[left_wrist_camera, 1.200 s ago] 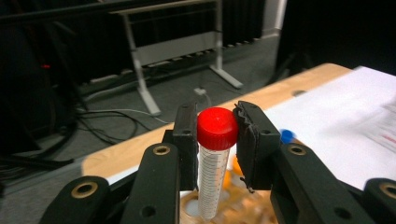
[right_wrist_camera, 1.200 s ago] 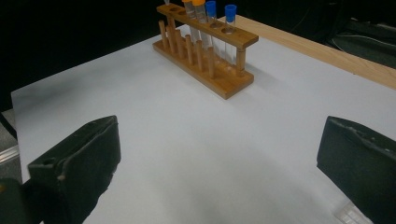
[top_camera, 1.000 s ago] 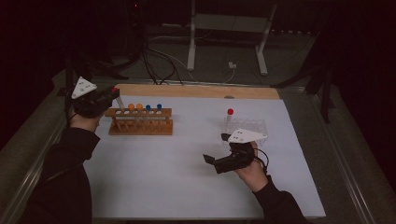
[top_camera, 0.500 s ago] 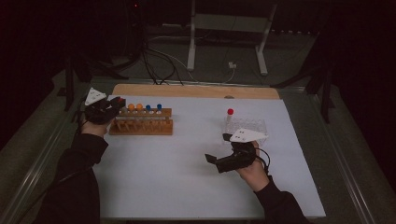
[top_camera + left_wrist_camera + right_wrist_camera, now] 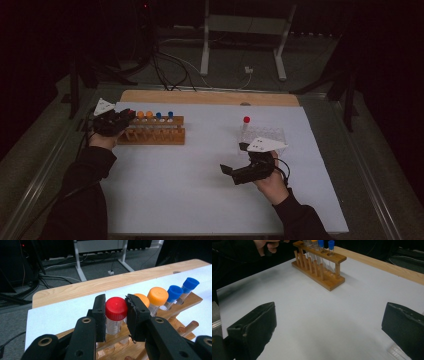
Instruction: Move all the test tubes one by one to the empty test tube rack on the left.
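- While the left tongs (image 5: 116,315) stay clamped on the red-capped clear plastic tube (image 5: 115,317), gripping just under its cap, the tube stands upright in the end hole of the wooden test-tube rack (image 5: 160,315), which reads as seating it there or lifting it out.
- Next along the rack from that tube stand two orange-capped tubes (image 5: 157,296), then two blue-capped tubes (image 5: 175,292), upright in their holes.
- Well apart from the rack, the right tongs (image 5: 329,325) hover wide open over the white worktop (image 5: 312,310), holding nothing, seemingly waiting.
- Farther from the rack than those tongs, a clear plastic rack (image 5: 265,134) carries another red-capped tube (image 5: 246,122).
- Hidden: the lower end of the gripped tube, behind the tongs and rack, so I cannot tell how deep it sits; one orange cap is partly covered.
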Demonstrator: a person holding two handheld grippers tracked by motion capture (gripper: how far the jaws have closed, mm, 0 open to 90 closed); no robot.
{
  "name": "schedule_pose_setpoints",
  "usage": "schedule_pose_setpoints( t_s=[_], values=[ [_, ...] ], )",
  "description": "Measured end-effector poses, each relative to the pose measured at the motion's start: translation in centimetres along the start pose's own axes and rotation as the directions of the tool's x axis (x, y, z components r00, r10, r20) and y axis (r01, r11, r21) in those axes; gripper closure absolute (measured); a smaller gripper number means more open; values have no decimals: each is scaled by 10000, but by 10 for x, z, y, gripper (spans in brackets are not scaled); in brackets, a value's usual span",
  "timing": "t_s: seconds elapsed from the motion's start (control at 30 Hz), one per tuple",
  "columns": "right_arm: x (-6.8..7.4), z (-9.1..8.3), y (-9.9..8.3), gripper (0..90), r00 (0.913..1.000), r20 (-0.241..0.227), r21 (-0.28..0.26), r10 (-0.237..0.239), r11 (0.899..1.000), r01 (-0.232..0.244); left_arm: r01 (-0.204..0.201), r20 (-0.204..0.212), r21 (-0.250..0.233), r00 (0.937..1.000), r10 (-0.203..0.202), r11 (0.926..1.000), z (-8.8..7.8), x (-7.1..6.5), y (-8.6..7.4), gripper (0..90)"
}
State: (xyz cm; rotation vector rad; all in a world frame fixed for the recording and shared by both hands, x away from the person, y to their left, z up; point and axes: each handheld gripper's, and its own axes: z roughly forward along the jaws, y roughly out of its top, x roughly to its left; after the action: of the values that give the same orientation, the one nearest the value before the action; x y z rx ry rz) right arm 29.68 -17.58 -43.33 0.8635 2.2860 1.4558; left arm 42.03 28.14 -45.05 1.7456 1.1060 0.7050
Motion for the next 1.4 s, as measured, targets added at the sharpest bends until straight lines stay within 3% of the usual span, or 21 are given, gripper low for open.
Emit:
schedule_pose_setpoints(
  t_s=[0.13,0.37,0.53,0.73,0.8,0.9,1.03,1.17,1.2,1.27,1.3,1.33,1.37,1.4],
  values=[
    [-1,-1,1,0,10000,33,-39,14,10000,-13,122,248,48,9996,-123,9999,-3,0,2,691],
    [-9,-7,5,0,9997,259,-179,55,9998,-50,20,564,13,9984,-21,10000,-22,-3,7,483],
    [-19,-13,10,0,9973,727,-303,58,9995,-36,-196,952,-125,9952,207,9997,-41,-10,9,383],
    [-42,-13,13,0,9881,1520,-212,227,9996,-197,-350,1639,-356,9856,404,9988,-60,-32,7,158],
    [-50,-11,11,0,9815,1890,-181,299,9995,-270,-466,1919,-244,9801,504,9986,-62,-41,6,96],
    [-61,-5,7,0,9732,2272,-3,363,9993,-372,-660,2525,-181,9652,684,9977,-64,-56,1,26],
    [-75,3,1,18,9616,2684,155,575,9978,-640,-847,3177,-22,9447,810,9964,-63,-78,-8,20],
    [-86,12,-2,53,9489,3059,310,770,9954,-908,-1066,3815,45,9193,968,9943,-60,-100,-17,20],
    [-88,14,-2,67,9468,3125,332,772,9952,-922,-1167,4013,63,9100,1044,9931,-59,-106,-20,20],
    [-93,19,-2,146,9398,3322,350,805,9946,-976,-1257,4169,106,9023,1098,9920,-57,-115,-24,20],
    [-95,20,-2,173,9366,3395,313,863,9942,-1029,-1305,4314,161,8953,1108,9913,-55,-118,-27,20],
    [-97,22,-2,226,9353,3420,347,907,9934,-1090,-1361,4317,198,8948,1143,9905,-54,-120,-28,20],
    [-99,24,-2,287,9327,3493,337,899,9935,-1084,-1463,4408,254,8895,1202,9889,-52,-123,-30,20],
    [-101,26,-2,315,9249,3696,314,896,9936,-1088,-1549,4489,303,8848,1251,9875,-51,-124,-31,20]
  ],
)
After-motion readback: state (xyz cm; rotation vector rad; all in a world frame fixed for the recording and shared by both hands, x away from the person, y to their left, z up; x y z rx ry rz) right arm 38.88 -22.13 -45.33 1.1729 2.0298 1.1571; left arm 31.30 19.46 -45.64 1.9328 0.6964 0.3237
